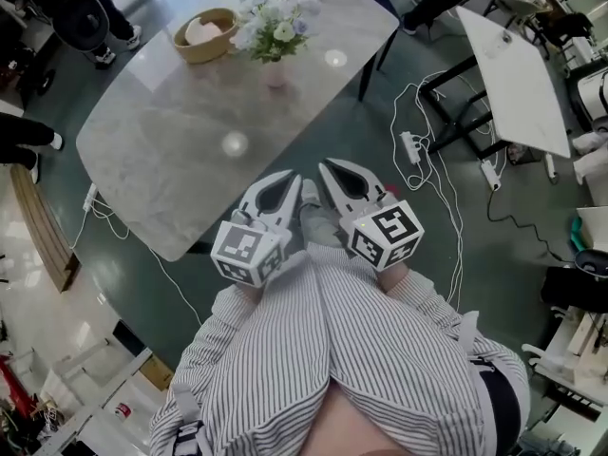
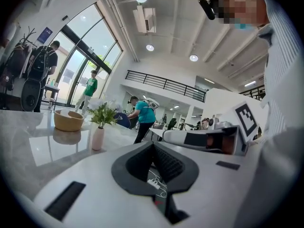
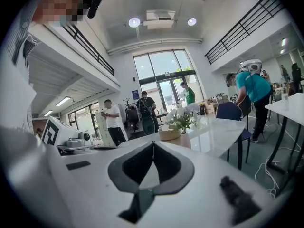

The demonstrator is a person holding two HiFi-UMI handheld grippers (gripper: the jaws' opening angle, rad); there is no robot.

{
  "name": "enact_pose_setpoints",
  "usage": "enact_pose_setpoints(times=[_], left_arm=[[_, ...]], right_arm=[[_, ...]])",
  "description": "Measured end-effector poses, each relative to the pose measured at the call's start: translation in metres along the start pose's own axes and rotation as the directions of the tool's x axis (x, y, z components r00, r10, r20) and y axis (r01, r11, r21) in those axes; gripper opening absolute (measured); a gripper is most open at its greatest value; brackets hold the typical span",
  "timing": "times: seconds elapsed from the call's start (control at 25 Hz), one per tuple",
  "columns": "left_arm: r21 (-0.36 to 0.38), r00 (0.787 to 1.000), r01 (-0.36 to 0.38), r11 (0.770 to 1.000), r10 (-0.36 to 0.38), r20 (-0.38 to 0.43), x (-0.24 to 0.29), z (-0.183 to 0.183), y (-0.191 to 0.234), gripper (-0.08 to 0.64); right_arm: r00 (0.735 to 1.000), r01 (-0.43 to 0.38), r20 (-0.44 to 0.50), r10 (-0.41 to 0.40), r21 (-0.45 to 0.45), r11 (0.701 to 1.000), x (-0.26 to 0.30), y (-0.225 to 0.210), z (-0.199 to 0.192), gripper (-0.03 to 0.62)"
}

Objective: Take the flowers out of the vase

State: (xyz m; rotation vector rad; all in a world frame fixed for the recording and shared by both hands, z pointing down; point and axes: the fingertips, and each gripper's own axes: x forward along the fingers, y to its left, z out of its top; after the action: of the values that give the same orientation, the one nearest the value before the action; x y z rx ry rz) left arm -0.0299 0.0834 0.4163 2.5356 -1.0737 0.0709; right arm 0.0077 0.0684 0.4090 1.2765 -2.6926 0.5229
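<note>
Flowers (image 1: 274,28) in vase (image 1: 275,73) on table (image 1: 180,150), bowl (image 1: 204,34) just left of vase

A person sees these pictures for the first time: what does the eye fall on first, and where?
Low in the head view, two white grippers with black-and-white marker cubes, the left gripper and the right gripper, point with jaws together toward a grey marble table. At its far end stand white flowers in a small pink vase, beside a tan round bowl.

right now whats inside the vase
The flowers: white and pale blooms with green leaves stand up out of the pink vase. Its opaque wall hides the stems inside, and whether it holds water cannot be seen.
</note>
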Motion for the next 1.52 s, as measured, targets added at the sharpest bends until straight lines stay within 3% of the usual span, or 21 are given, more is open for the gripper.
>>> enact_pose_setpoints(times=[0.4,0.84,1.2,1.52], left_arm=[[-0.007,0.999,-0.028,1.0,0.028,0.046,0.092,0.061,0.061,0.011],[0.024,0.981,-0.169,0.985,0.165,0.106,0.161,0.111,0.119,0.011],[0.004,0.975,-0.195,0.981,0.193,0.106,0.191,0.114,0.129,0.011],[-0.032,0.953,-0.28,0.959,0.282,0.111,0.174,0.113,0.148,0.011]], right_arm=[[0.998,-0.066,-0.016,0.066,-0.023,0.998,0.08,-0.076,0.055,0.015],[0.988,-0.152,0.028,0.154,-0.056,0.987,0.143,-0.142,0.111,0.014],[0.972,-0.234,-0.006,0.234,-0.064,0.97,0.163,-0.158,0.111,0.014],[0.966,-0.258,-0.009,0.258,-0.032,0.966,0.172,-0.161,0.111,0.015]])
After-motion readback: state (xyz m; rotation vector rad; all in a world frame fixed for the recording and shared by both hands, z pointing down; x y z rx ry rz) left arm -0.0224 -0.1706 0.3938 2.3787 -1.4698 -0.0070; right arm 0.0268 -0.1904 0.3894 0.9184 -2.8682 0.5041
